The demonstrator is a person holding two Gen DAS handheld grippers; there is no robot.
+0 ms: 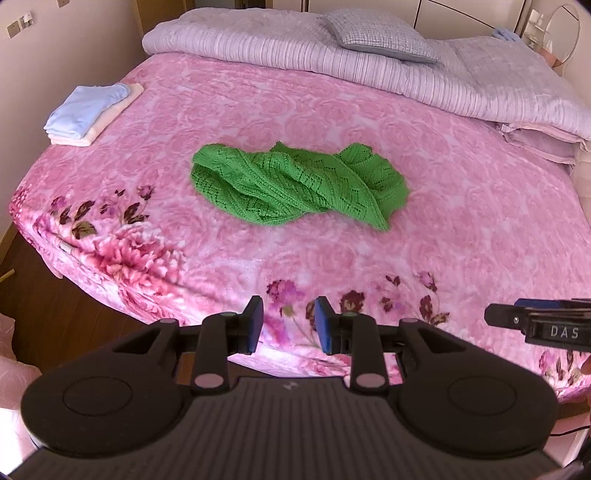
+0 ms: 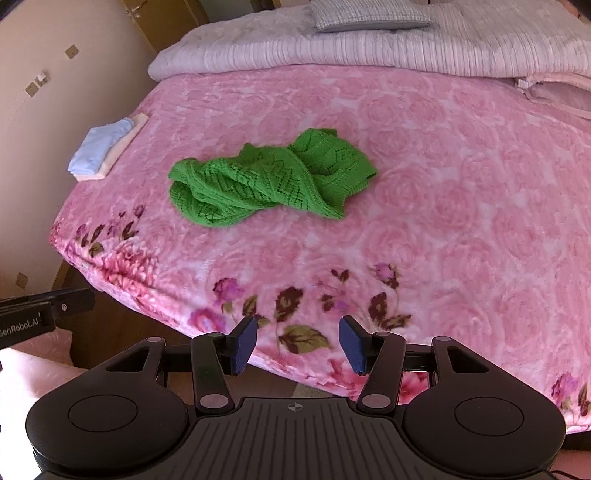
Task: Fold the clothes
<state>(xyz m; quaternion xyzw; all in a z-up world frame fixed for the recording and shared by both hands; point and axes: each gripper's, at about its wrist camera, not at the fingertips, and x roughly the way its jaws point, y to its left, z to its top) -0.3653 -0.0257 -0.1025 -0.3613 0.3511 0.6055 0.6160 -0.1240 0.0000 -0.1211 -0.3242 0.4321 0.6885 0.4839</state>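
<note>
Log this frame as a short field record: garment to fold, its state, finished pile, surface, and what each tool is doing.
garment: crumpled green open-knit sweater, mid-bed, unfolded
finished pile: folded light-blue garment on cream one, far left corner of the bed
surface: pink floral plush blanket
head of bed: lilac ribbed quilt, grey checked pillow
left tool: open, empty, short of the sweater
right tool: open, empty, over the near bed edge

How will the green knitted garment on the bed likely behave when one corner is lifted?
The green knitted garment lies twisted and crumpled, so it will probably drape limply rather than hold shape. Its open lacy knit suggests it is light and may stretch or snag. The plush pink blanket may drag on it.
</note>
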